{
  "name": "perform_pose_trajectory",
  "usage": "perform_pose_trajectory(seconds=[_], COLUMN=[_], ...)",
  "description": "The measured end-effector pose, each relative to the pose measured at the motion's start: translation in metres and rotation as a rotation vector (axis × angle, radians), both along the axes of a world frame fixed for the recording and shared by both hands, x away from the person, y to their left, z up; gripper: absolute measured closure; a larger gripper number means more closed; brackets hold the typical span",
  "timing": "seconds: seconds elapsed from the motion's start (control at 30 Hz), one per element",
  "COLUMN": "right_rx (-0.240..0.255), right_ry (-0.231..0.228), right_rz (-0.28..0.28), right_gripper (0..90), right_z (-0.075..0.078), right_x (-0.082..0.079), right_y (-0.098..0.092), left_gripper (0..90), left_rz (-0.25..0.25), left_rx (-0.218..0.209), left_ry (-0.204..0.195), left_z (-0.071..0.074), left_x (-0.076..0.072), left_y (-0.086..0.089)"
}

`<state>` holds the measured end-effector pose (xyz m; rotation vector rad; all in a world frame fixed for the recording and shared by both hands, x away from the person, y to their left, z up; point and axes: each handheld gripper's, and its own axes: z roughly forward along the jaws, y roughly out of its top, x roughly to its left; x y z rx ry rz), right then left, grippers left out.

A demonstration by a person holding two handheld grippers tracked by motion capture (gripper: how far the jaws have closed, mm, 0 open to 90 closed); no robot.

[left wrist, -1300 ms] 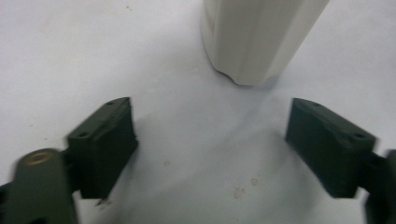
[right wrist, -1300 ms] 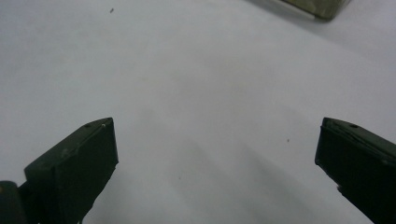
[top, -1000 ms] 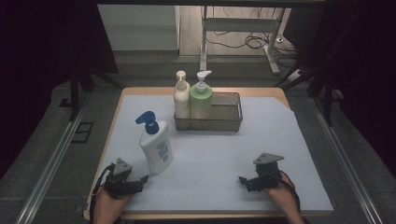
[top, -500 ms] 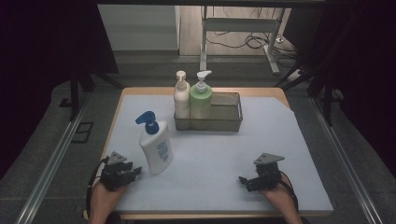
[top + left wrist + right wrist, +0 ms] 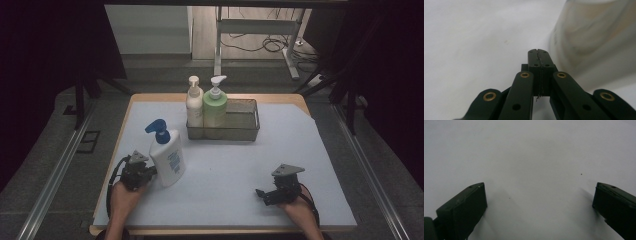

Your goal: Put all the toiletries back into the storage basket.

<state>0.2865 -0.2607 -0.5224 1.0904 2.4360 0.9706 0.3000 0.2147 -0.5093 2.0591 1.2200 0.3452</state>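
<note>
Two bottles [image 5: 206, 106] stand in the basket [image 5: 250, 131]; the blue-capped bottle [image 5: 167, 159] waits near the table's left edge beside the clenched, empty left gripper [image 5: 148, 172]; right gripper [image 5: 263, 194] gapes

A metal desk frame [image 5: 252, 30] and tangled black cables [image 5: 260, 46] sit on the floor, top centre of the frame.

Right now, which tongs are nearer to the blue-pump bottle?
Left. The left tongs are right beside the blue-pump bottle; the right tongs rest far off to its right.
</note>
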Motion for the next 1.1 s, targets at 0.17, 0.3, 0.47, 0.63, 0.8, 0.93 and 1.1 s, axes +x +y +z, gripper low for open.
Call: perform_pose_trajectory(seconds=[0.17, 0.3, 0.47, 0.63, 0.8, 0.93, 1.1], right_rx=[0.0, -0.001, -0.001, -0.001, -0.002, -0.001, 0.0], right_ry=[0.004, 0.005, 0.008, 0.009, 0.005, 0.005, 0.004], right_rz=[0.0, 0.0, 0.0, 0.001, 0.002, 0.002, 0.001], right_gripper=[0.0, 0.0, 0.0, 0.0, 0.0, 0.0, 0.0], right_z=[0.0, 0.0, 0.001, 0.001, 0.001, 0.0, 0.0], right_x=[0.0, 0.0, 0.001, 0.001, 0.001, 0.0, 0.0], right_y=[0.0, 0.0, 0.0, 0.0, 0.0, 0.0, 0.0], left_gripper=[89.5, 89.5, 89.6, 89.6, 89.6, 89.6, 89.6], left_rz=[-0.011, -0.015, -0.019, -0.04, -0.04, -0.042, -0.063], left_rx=[0.006, -0.003, -0.012, -0.011, -0.008, -0.019, -0.012], left_ry=[0.004, 0.003, 0.001, 0.003, 0.002, 0.003, 0.006], left_z=[-0.002, -0.002, -0.003, -0.003, -0.003, -0.004, -0.003], left_x=[0.003, 0.002, -0.001, -0.005, -0.008, -0.009, -0.012], left_y=[-0.006, -0.005, -0.006, -0.009, -0.014, -0.017, -0.024])
